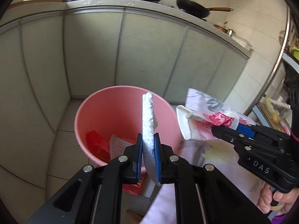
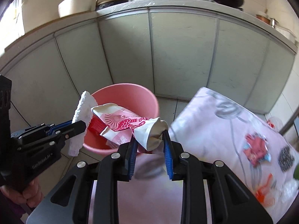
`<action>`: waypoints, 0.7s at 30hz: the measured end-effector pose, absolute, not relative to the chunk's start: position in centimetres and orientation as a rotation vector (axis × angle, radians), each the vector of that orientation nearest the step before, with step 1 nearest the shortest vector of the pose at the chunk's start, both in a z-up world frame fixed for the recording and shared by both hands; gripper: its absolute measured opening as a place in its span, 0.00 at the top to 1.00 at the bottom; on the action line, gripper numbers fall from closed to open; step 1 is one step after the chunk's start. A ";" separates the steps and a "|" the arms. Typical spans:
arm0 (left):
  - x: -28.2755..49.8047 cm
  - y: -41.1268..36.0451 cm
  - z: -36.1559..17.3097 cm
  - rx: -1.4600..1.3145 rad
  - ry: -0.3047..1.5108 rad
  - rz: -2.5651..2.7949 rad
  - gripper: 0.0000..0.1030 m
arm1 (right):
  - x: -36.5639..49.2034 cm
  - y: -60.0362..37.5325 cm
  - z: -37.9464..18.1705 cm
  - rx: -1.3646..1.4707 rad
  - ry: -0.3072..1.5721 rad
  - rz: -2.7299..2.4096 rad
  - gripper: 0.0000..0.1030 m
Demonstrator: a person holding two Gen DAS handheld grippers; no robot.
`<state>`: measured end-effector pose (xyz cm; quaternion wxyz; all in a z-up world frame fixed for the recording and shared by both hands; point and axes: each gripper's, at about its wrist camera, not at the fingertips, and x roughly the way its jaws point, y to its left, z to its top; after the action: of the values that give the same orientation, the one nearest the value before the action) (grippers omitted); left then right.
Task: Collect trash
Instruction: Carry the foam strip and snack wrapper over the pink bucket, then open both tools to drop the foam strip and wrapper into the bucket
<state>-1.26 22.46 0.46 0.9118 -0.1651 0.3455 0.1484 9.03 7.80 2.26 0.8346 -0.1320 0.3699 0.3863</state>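
Two pieces of trash are in the air at once, each pinched in its own claw; the left claw (image 1: 148, 147) is clamped narrow on a slab of white foam (image 1: 148, 119), held on edge so that its upper end stands over the open mouth of the pink bucket (image 1: 104, 110); the right claw (image 2: 149, 140) grips the crumpled base of a paper cup (image 2: 129, 123) with red print, jaws set wider to suit the cup's bulk, and the cup's flattened mouth reaches out over the bucket's near rim; both pieces seem to be carried that way so that a simple release would let them fall inside; the bucket stands on the tiled floor (image 1: 61, 145) beside the pale cupboard doors (image 1: 89, 52), and something red (image 1: 97, 143) with a scrap of striped wrapper (image 1: 119, 144) already lies at its bottom; the table (image 2: 214, 115) under a pale flowered cloth sits just to the right of the bucket, with more wrappers (image 2: 257, 147) left on it; pans (image 1: 193, 9) rest well back on the stove top above.
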 end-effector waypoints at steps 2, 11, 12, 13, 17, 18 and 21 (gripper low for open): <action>-1.1 23.5 -0.2 -0.354 0.720 0.326 0.89 | 9.4 9.4 1.7 -0.311 0.789 0.814 0.74; -0.4 26.0 -2.9 -0.375 0.773 0.384 0.89 | 10.3 13.7 -1.3 -0.399 0.846 0.791 0.74; -0.3 26.1 -3.2 -0.375 0.779 0.389 0.89 | 10.3 14.1 -1.6 -0.406 0.849 0.789 0.74; -0.2 26.1 -3.3 -0.374 0.783 0.394 0.89 | 10.3 14.3 -1.7 -0.410 0.852 0.787 0.74; 0.2 26.7 -4.0 -0.383 0.796 0.414 0.88 | 10.4 15.1 -2.1 -0.415 0.858 0.784 0.74; 0.2 26.8 -4.0 -0.384 0.795 0.419 0.88 | 10.3 15.2 -2.1 -0.414 0.854 0.783 0.74; 0.2 26.9 -4.1 -0.381 0.795 0.429 0.85 | 10.0 15.6 -1.8 -0.407 0.854 0.785 0.73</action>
<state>0.23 26.93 -4.06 0.8823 -0.1831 0.3816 0.2060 10.04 15.57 -1.78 0.8171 -0.1911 0.4004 0.3681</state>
